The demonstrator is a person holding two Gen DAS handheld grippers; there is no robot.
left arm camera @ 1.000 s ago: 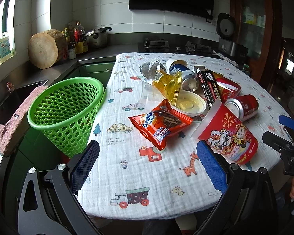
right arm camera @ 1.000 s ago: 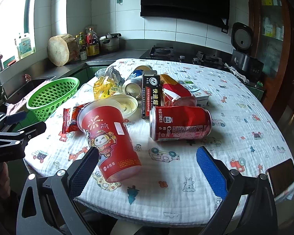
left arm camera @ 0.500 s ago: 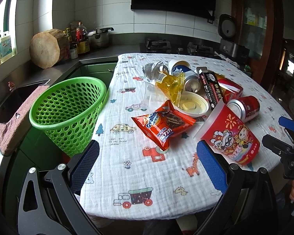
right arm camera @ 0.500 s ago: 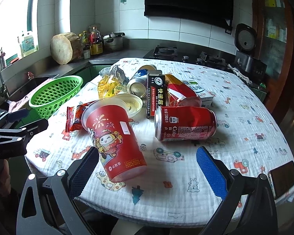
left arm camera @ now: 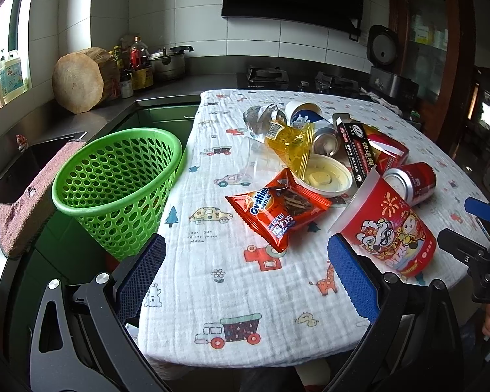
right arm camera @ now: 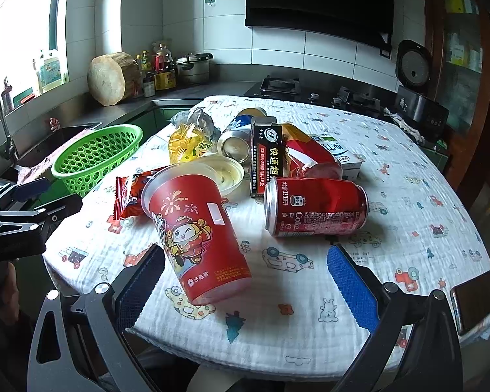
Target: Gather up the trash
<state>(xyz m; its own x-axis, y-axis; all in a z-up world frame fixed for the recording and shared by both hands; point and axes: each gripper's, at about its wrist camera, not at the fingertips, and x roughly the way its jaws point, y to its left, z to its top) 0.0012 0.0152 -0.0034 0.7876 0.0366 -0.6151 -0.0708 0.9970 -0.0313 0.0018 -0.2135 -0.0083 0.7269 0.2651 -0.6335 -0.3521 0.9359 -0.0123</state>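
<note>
A pile of trash lies on the cloth-covered table (left arm camera: 232, 281): a red paper cup (right arm camera: 196, 228) on its side, a dented red cola can (right arm camera: 313, 207), an orange Ovaltine wrapper (left arm camera: 277, 207), a yellow wrapper (left arm camera: 290, 140), a white lid (left arm camera: 323, 178), a black carton (right arm camera: 266, 160) and more cans behind. A green mesh basket (left arm camera: 117, 176) stands off the table's left edge. My left gripper (left arm camera: 245, 281) is open at the near edge, short of the wrapper. My right gripper (right arm camera: 245, 290) is open just before the cup's base. Neither holds anything.
A phone (right arm camera: 475, 302) lies at the table's near right corner. A pinkish cloth (left arm camera: 32, 202) hangs over the sink edge beside the basket. A wooden chopping block (left arm camera: 81, 81), bottles and a pot stand on the counter behind; a rice cooker (right arm camera: 415, 88) stands at the right.
Both grippers have eased slightly forward toward the pile, so the cup, can and wrapper look a little closer. Nothing on the table has moved, and both grippers stay open.
</note>
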